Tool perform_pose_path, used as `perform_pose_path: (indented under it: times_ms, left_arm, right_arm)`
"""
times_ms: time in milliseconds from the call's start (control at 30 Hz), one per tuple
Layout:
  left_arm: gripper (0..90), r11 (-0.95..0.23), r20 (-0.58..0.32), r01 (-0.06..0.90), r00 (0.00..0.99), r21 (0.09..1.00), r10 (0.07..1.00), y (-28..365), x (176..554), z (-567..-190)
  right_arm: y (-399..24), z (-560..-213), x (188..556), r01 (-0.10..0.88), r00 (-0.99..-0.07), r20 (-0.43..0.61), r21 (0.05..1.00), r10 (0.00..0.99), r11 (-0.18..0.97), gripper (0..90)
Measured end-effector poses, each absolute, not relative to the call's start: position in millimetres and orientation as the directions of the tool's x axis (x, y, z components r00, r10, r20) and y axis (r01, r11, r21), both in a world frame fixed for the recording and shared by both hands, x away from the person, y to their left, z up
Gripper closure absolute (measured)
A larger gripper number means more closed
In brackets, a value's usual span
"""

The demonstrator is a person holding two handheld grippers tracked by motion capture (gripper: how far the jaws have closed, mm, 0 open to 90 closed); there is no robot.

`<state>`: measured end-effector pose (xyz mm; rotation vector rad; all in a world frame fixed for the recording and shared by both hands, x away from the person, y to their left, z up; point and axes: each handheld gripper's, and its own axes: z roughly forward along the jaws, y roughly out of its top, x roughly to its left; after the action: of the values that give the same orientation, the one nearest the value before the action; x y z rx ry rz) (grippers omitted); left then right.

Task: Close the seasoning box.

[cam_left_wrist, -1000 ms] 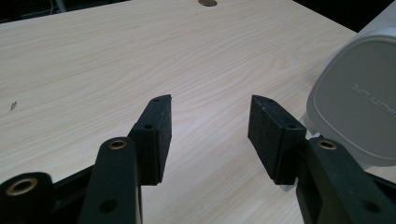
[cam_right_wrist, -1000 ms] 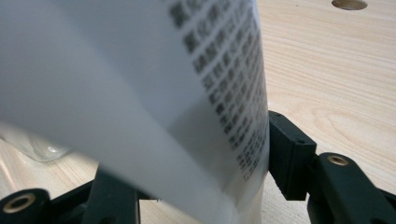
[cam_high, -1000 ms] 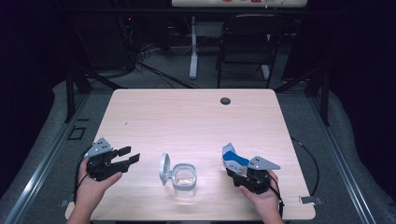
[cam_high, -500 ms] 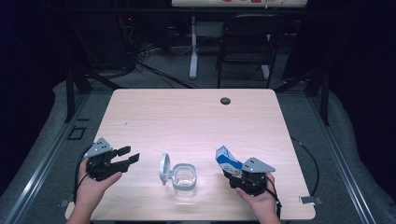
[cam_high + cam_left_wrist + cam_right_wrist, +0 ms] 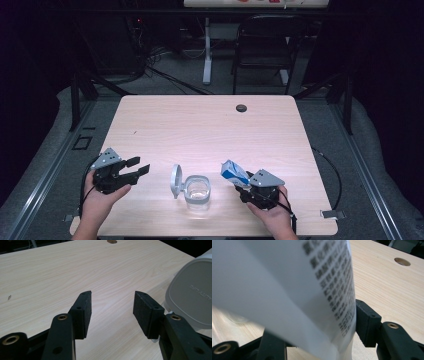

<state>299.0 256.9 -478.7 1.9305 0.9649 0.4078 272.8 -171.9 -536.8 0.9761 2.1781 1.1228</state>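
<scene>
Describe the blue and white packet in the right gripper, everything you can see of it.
The packet is a small pouch, blue and white on the side seen from above, of what looks like glossy film. In the right gripper view its near face is white with rows of tiny dark print, too blurred to read. The right gripper clamps it at its lower end, a black pad pressing each side. It is lifted off the table and leans toward the clear container with the open hinged lid, without touching it.

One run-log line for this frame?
right gripper: shut on blue-and-white packet | left gripper: open | clear plastic container: lid open
</scene>
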Motion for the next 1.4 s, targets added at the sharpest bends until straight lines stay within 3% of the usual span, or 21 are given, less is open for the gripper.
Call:
perform_pose_path:
  times_ms: [967, 1400]
  left_arm:
    - [49.6, -0.280, -0.099, 0.468, 0.635, 0.838, 0.766, 258, 300, -480]
    - [49.7, -0.279, -0.098, 0.467, 0.634, 0.839, 0.767, 259, 300, -480]
  right_arm:
    - [-155, -531, 282, 0.277, -0.615, -0.340, 0.751, 0.712, 0.599, 46.0]
    - [-152, -527, 284, 0.258, -0.606, -0.392, 0.726, 0.692, 0.638, 46.1]
